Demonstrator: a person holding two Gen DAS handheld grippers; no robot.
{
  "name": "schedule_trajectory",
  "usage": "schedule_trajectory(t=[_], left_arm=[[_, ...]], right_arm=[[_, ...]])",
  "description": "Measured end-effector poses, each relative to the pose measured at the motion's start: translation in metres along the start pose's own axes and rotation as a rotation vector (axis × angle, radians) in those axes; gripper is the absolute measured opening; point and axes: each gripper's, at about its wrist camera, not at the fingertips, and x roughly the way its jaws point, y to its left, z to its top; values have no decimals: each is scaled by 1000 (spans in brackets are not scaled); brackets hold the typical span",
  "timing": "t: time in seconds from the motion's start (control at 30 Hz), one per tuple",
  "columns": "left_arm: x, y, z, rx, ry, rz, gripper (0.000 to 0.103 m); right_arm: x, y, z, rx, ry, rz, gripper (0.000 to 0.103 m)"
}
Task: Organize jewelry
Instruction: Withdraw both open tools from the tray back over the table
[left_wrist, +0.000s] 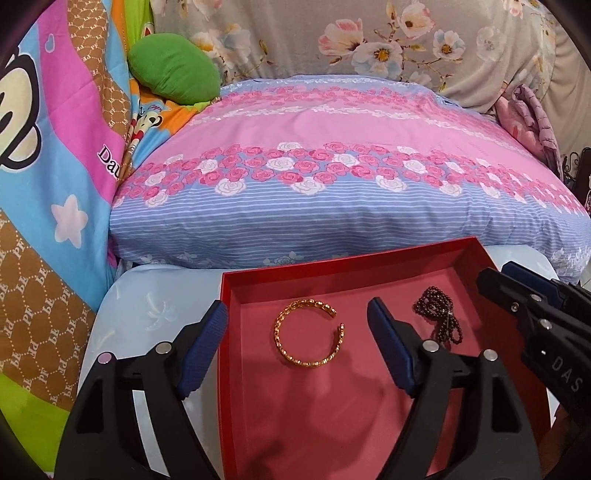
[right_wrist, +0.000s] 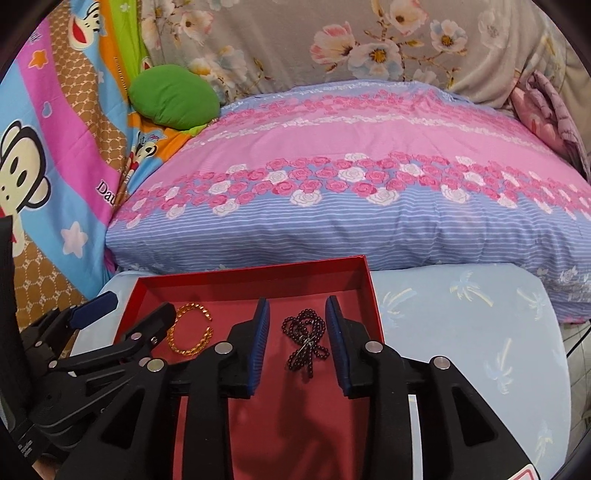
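A red shallow box (left_wrist: 343, 264) (right_wrist: 255, 271) lies on a pale blue cushion. Inside it, a gold open bangle (left_wrist: 308, 332) (right_wrist: 190, 334) lies flat at the left, and a dark beaded necklace (left_wrist: 437, 314) (right_wrist: 304, 338) lies bunched at the right. My left gripper (left_wrist: 297, 347) is open above the box, its fingers on either side of the bangle, not touching it. My right gripper (right_wrist: 297, 339) is open with its fingers on either side of the necklace, holding nothing. Each gripper shows at the edge of the other's view.
The pale blue cushion (right_wrist: 480, 332) with a palm print supports the box. A large pink and blue rose-print pillow (left_wrist: 332, 177) lies just behind. A green cushion (left_wrist: 173, 68), a cartoon-monkey blanket (left_wrist: 55, 147) at the left and floral fabric (left_wrist: 369, 37) stand at the back.
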Motion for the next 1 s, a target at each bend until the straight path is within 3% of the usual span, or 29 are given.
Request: schedule_trajectory(t=[0.23,0.57,1.0], left_arm=[[-52,2,-26,2,-37,-23,74],[-139,9,-96,-18,-68,-47,74],[-197,-4,-209,-8,3,-56,74]], right_arm=[[-54,11,-25,-11,-41,40,41],[-141,15,-102,-9,-70,44,44],[-191,2,-219,16,48,15,45]])
